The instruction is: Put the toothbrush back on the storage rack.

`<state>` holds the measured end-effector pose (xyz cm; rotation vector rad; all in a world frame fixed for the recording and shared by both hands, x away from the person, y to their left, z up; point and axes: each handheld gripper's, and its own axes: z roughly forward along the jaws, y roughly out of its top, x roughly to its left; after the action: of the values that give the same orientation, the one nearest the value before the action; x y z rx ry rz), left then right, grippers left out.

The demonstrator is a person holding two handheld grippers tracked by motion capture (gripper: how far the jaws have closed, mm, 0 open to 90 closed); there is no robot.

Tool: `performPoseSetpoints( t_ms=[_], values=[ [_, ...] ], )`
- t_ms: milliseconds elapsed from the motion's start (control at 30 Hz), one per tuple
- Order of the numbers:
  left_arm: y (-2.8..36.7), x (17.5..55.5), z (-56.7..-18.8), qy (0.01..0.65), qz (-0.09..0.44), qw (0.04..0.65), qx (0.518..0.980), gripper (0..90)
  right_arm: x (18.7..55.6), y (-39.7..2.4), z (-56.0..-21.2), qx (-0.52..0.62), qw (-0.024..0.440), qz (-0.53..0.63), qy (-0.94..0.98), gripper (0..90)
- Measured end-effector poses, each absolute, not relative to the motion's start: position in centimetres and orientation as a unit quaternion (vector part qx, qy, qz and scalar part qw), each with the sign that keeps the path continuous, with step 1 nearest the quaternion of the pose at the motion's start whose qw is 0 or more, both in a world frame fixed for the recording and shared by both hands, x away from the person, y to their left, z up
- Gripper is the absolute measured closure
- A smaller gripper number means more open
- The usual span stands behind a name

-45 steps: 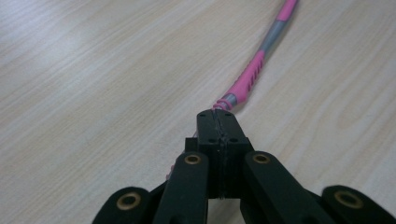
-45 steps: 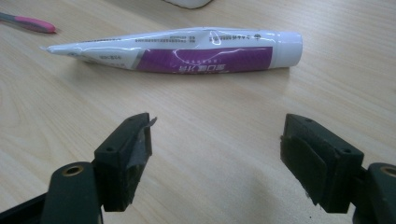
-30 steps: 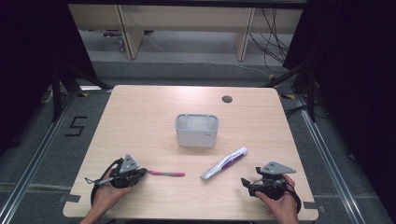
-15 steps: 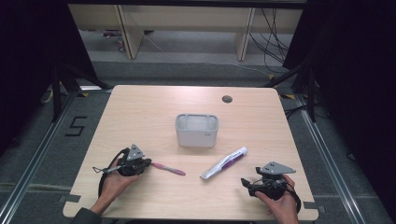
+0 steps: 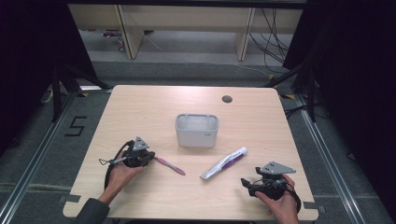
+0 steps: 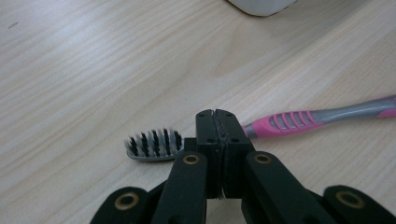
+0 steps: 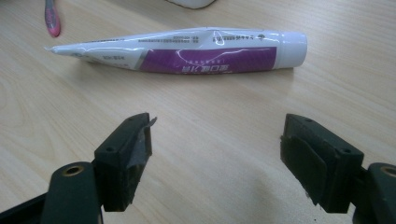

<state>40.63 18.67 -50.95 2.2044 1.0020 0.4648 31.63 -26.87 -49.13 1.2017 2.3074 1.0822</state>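
Bright, even overhead light on the table (image 5: 140, 112), dark surroundings, soft shadows, mild blur.

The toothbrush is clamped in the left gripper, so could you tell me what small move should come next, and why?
Probably carry the toothbrush toward the white container. The left gripper is shut on its neck, just behind the bristles, and the container stands open just beyond it, while the right gripper waits open short of the toothpaste tube.

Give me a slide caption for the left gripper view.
Left gripper shut on the neck of a pink toothbrush on the wooden table.
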Motion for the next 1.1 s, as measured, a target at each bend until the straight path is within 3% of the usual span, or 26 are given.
performPoseSetpoints(
  t_ms=[800,933,1100],
  values=[
    [16.1,43.3,-50.7,0.398,0.173,0.334,0.837,86.4,31.8,-26.9,-49.2,0.417,0.148,0.386,0.809,25.8],
    [16.0,42.8,-50.3,0.399,0.174,0.34,0.834,81.6,31.7,-26.9,-49.3,0.42,0.145,0.385,0.809,25.8],
    [15.9,41.7,-49.5,0.419,0.172,0.354,0.818,68.4,31.7,-26.9,-49.3,0.42,0.145,0.386,0.809,25.8]
  ],
)
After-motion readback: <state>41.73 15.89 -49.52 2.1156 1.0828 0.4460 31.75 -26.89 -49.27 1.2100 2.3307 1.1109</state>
